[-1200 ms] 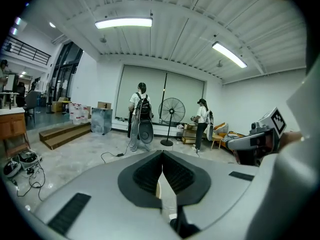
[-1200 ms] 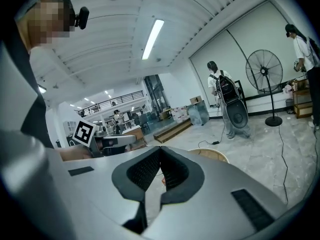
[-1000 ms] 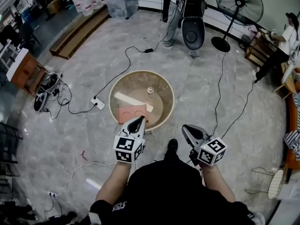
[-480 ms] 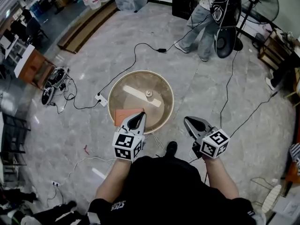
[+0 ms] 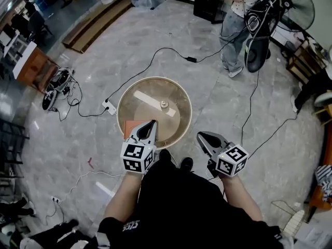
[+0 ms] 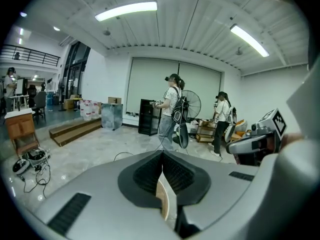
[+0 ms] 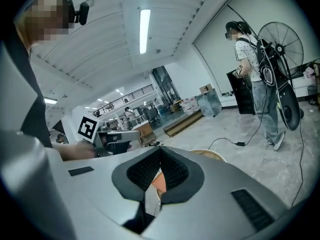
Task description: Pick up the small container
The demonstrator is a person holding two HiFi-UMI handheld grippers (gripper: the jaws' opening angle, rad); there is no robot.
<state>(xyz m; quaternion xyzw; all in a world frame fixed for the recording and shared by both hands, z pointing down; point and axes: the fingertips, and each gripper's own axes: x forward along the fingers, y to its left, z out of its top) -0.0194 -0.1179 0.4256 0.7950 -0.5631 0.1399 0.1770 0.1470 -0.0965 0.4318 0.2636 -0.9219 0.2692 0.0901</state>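
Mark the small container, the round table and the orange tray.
small container (image 5: 164, 104): head view, its top.
round table (image 5: 176, 119): head view, bare surface at right.
orange tray (image 5: 129, 127): head view, uncovered left part.

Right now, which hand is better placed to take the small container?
Left. The left tongs are over the table at its near rim, pointing toward the container; the right tongs hang beside the table. Both are shut and must open first.

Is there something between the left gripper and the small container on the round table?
Nothing tall. The shut left gripper is above the orange tray at the near edge of the round table; only the end of a flat white strip lies between it and the small container.
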